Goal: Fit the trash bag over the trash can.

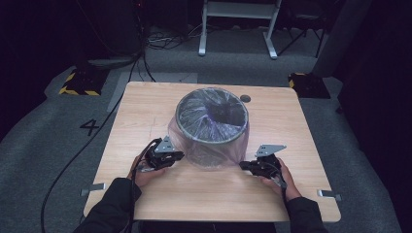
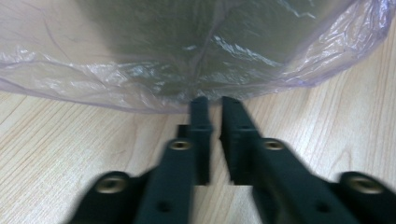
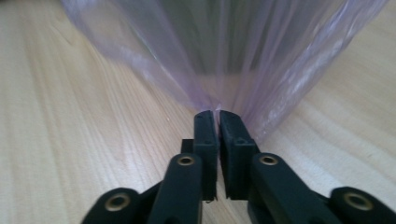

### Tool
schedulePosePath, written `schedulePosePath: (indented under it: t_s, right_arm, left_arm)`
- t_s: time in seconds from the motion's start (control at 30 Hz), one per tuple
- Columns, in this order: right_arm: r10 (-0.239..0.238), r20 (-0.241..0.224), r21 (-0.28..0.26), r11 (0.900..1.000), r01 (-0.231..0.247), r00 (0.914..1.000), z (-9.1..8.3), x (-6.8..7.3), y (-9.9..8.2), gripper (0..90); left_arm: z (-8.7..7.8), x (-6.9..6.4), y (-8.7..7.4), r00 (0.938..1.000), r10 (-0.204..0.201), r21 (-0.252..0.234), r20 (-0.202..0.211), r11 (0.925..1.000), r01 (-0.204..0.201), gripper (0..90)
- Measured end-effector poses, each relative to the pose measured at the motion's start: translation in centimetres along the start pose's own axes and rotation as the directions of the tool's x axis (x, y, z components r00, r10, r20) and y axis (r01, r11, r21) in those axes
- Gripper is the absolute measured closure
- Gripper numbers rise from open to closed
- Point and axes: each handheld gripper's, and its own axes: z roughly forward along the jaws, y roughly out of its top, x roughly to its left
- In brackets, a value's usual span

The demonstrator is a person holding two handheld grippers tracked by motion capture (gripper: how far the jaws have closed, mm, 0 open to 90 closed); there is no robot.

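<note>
The bin [image 1: 212,124] stands between both grippers. The right gripper [image 3: 214,113] pinches the bag [image 3: 243,56]. The left gripper [image 2: 214,100] is slightly open, holding nothing, tips at the bag.

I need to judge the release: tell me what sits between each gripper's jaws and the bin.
Only the purple bag. Right gripper pinches a stretched pleat of it; left gripper, jaws slightly apart, meets its hem. The bin stands behind the film.

Light wood counter [image 1: 145,111], square top, small round dark spot [image 1: 245,98] near far edge. Bin [image 1: 212,127] wrapped in clear purple-tinted bag [image 1: 214,158] stands at center, bag hem on wood.
</note>
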Motion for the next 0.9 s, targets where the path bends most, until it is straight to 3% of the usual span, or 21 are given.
schedulePosePath:
  t_s: [0.1, 0.17, 0.3, 0.4, 0.47, 0.6, 0.73, 0.9]
  right_arm:
    - [-0.002, -0.006, -0.045, 0.999, 0.002, 1.0, -0.9, 0.0, -0.1, 76.4]
    - [-0.013, -0.003, -0.044, 0.999, 0.013, 0.9999, -1.3, 0.1, -0.3, 66.7]
    - [-0.016, 0.014, -0.049, 0.9987, 0.016, 0.9998, -2.0, 0.1, -0.4, 47.8]
    - [-0.02, 0.043, -0.071, 0.9972, 0.023, 0.9989, -2.8, 0.3, -0.4, 36.1]
    - [-0.026, 0.066, -0.089, 0.9956, 0.032, 0.9975, -3.4, 0.4, -0.3, 31.7]
    - [-0.004, 0.081, -0.139, 0.9902, 0.016, 0.9967, -4.4, 0.3, -0.2, 25.0]
    - [0.001, 0.109, -0.162, 0.9866, 0.017, 0.994, -5.1, 0.2, 0.0, 23.0]
    - [0.004, 0.151, -0.205, 0.9785, 0.027, 0.9886, -5.9, 0.2, 0.4, 22.5]
  left_arm:
    - [0.1, -0.4, -0.3, 0.9999, 0.012, 0.025, -0.01, 0.9996, -0.012, 68.5]
    - [-0.1, -0.6, -0.4, 0.9999, 0.0, 0.035, -0.012, 0.9994, 0.0, 59.4]
    - [-0.7, -0.7, -0.6, 0.9964, -0.084, 0.033, 0.009, 0.9959, 0.084, 28.8]
    - [-1.2, -1.0, -1.0, 0.9955, -0.095, 0.021, -0.004, 0.9953, 0.095, 15.4]
    - [-1.5, -1.4, -1.2, 0.9953, -0.095, 0.017, -0.018, 0.9953, 0.096, 16.2]
    - [-2.3, -2.5, -1.4, 0.9988, -0.03, 0.0, -0.039, 0.9995, 0.03, 15.6]
    - [-2.9, -3.2, -1.5, 0.9987, -0.041, -0.013, -0.03, 0.9991, 0.041, 15.5]
    - [-2.5, -3.9, -2.1, 0.9996, -0.023, 0.04, -0.015, 0.9989, 0.024, 15.5]
